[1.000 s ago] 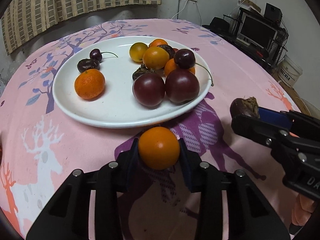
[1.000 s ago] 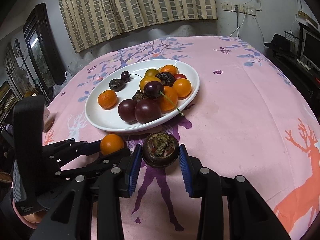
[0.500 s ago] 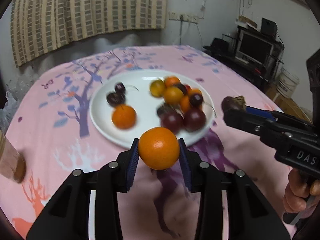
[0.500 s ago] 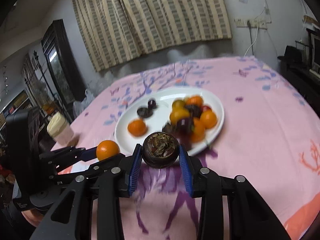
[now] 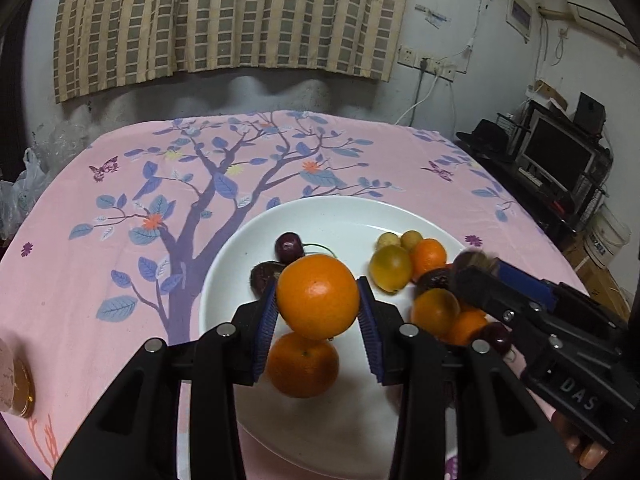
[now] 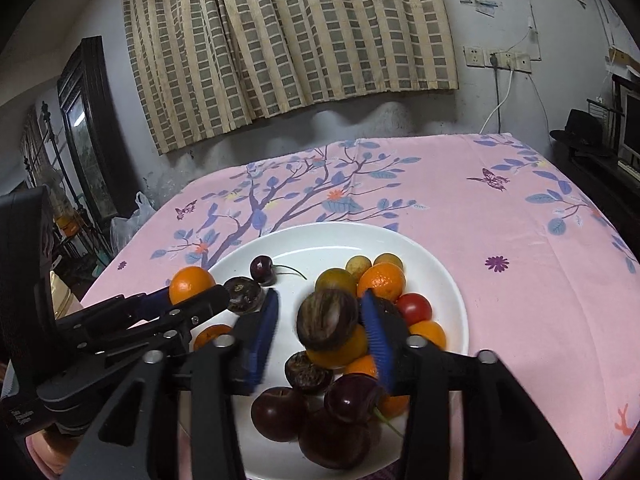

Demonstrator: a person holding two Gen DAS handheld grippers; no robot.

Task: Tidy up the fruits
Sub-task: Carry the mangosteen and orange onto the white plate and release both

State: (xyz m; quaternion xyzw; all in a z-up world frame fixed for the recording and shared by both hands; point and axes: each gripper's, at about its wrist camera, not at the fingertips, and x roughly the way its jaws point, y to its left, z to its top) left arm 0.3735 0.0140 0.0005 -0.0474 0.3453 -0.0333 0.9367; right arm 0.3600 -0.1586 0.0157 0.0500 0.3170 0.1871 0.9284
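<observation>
My left gripper [image 5: 318, 308] is shut on an orange [image 5: 318, 297] and holds it above the white plate [image 5: 340, 216], over another orange [image 5: 302, 364] on the plate. My right gripper [image 6: 322, 328] is open above the fruit pile. The dark mangosteen [image 6: 327, 319] sits blurred between its jaws, against the right pad and clear of the left pad. The left gripper with its orange [image 6: 191, 284] shows at the left of the right wrist view. The right gripper [image 5: 476, 276] shows at the right of the left wrist view.
The plate [image 6: 440, 276] holds oranges, yellow plums, dark plums, cherries and a red tomato [image 6: 414, 307]. It stands on a pink tree-print tablecloth [image 5: 120, 200]. A jar [image 5: 14, 384] stands at the table's left edge. A monitor and shelves [image 5: 560, 156] are at the right.
Both grippers have risen and moved forward from the table's front to above the plate. The right gripper's jaws have opened and the mangosteen is coming loose. The left still grips its orange.
</observation>
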